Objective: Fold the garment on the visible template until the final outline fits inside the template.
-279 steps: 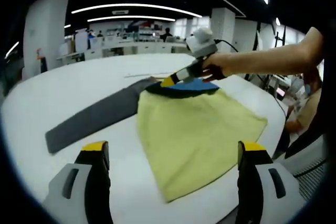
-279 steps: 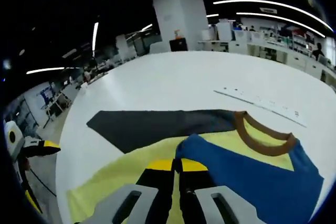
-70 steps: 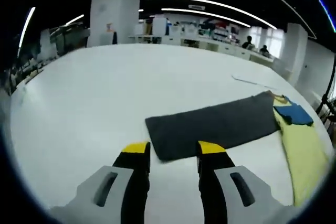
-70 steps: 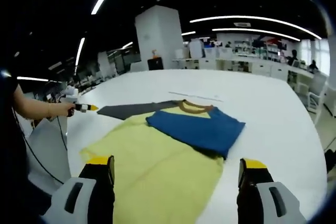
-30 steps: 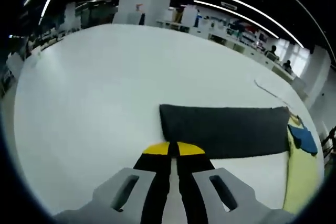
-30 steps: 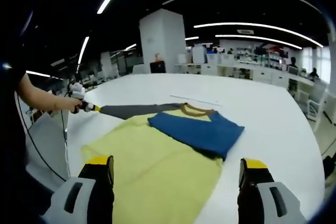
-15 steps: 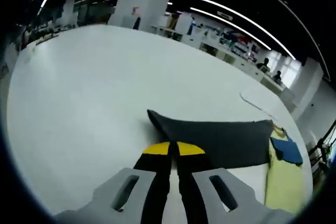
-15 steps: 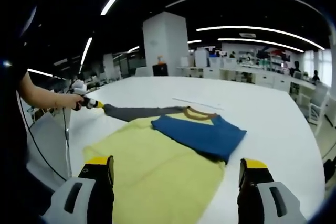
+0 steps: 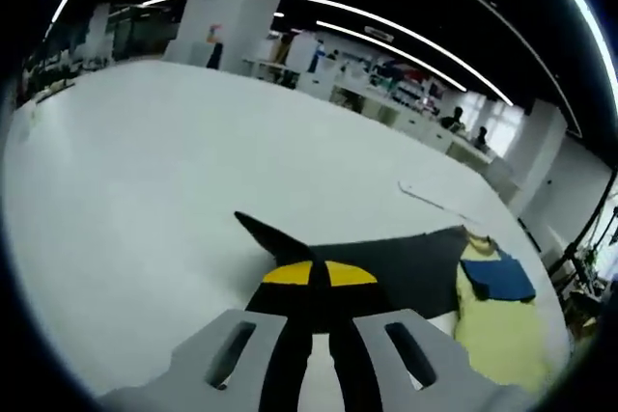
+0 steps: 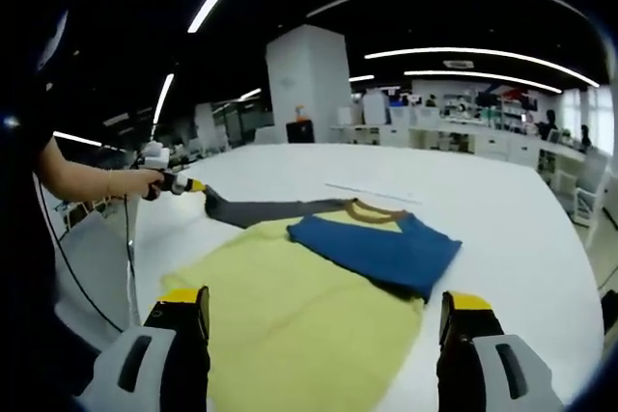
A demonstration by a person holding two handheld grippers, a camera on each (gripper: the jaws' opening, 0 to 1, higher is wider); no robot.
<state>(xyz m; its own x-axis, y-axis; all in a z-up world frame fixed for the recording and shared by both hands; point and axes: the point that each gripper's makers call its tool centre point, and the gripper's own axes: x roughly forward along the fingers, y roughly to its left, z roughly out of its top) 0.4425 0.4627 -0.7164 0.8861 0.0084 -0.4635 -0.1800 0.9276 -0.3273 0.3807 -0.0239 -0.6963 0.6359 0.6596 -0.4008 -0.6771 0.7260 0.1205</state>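
The left gripper point(image 9: 309, 275) pinched the grey sleeve point(image 9: 386, 262) cuff, lifted—likely to fold it across the yellow garment point(image 10: 290, 315) on the white table point(image 10: 521, 229). The right gripper point(image 10: 323, 311) hovered near the hem—jaws spread, empty.

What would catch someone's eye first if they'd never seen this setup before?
Probably the garment spread on the big white table: a pale yellow body with a blue sleeve folded across it near the brown collar. Next, the dark grey sleeve stretching out to the side, its end pinched and raised off the table by the left tool. The right tool hangs open over the yellow hem.
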